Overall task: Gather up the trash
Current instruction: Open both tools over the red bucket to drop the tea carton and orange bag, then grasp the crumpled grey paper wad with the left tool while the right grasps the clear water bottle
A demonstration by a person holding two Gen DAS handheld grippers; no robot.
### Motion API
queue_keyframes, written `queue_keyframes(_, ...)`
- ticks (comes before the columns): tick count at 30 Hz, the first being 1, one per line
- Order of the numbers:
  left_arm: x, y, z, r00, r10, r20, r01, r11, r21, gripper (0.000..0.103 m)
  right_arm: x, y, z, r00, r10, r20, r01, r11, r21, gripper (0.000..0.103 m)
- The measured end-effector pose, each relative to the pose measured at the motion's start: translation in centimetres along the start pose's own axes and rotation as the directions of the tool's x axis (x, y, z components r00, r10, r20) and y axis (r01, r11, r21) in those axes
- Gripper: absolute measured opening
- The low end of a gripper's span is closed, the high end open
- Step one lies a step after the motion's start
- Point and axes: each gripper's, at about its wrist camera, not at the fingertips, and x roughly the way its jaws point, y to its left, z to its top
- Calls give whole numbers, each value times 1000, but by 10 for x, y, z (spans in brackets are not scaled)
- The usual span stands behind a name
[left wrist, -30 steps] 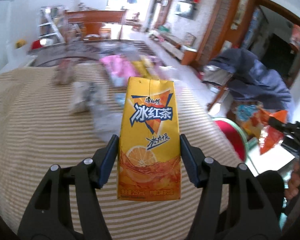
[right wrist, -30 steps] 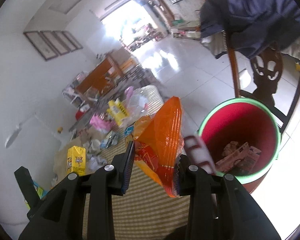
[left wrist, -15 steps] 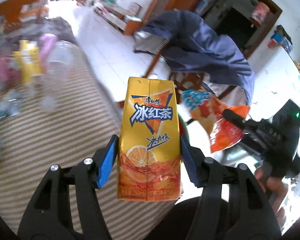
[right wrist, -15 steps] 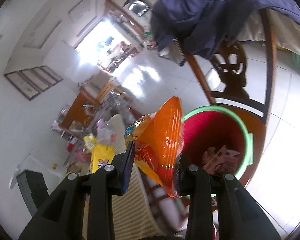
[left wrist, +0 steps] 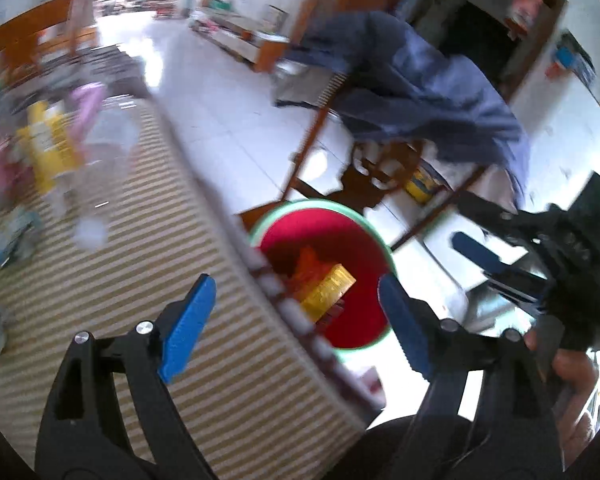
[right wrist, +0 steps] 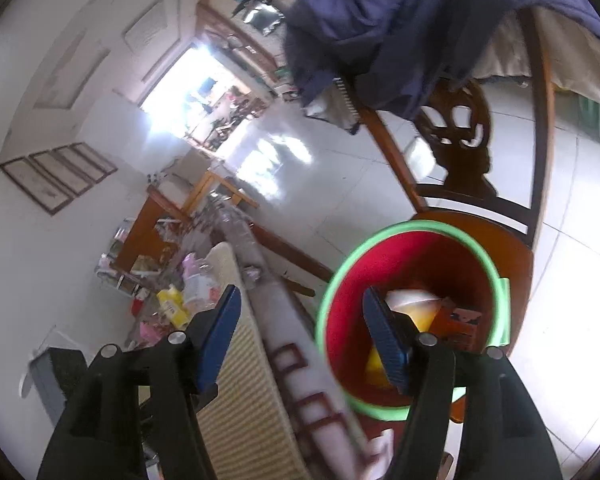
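Both jaws had just been opening, nothing between them: the left hand-held gripper (left wrist: pixel 296 320) and right hand-held gripper (right wrist: pixel 300 336) hung released, tilted down over the striped cloth-covered counter (left wrist: pixel 228 360) edge. Beyond, the yellow drink carton (left wrist: pixel 328 292) lay in the red, green-rimmed plastic bucket (left wrist: pixel 364 248). Best withdraw clear before reaching farther litter.

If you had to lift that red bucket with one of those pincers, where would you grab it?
I'd probably take the bucket by its green rim, coming from above with one finger inside and one outside. The rim is thin and faces up, while the round body looks too wide for the jaws. The near side, by the table edge, is closest to the open left hand-held gripper.
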Motion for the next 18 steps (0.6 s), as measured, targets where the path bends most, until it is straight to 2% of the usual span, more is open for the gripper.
queue_keyframes(2,-14,20,-2,999,27,22,-25,998,-52,81,3,21,-4,999,37,-13,-37,999,-31,63)
queue_keyframes(5,-42,57,-11,990,127,62,-119,985,-124,81,9,57,-17,994,97,-41,-100,991,-94,68)
queue_keyframes(7,-65,91,-20,975,207,84,-189,964,-186,81,18,79,-31,991,120,-56,-127,981,-145,75)
queue_keyframes(8,-73,105,-24,967,239,88,-216,953,-214,81,26,88,-40,990,119,-74,-130,976,-173,75)
queue_keyframes(10,-90,135,-35,948,306,82,-273,921,-277,81,40,102,-50,993,49,-111,-74,969,-235,75)
queue_keyframes(12,-102,167,-46,927,370,61,-329,880,-341,81,36,112,-54,997,40,-66,-58,952,-301,75)
queue_keyframes(14,-108,189,-52,919,392,44,-345,854,-389,80,35,117,-58,999,12,-50,-28,941,-337,75)
queue_keyframes(16,-106,205,-52,924,380,34,-332,844,-420,80,39,117,-58,998,1,-70,-25,941,-338,75)
queue_keyframes(18,-96,210,-45,930,366,22,-324,849,-418,80,42,119,-60,996,-2,-84,-27,936,-351,75)
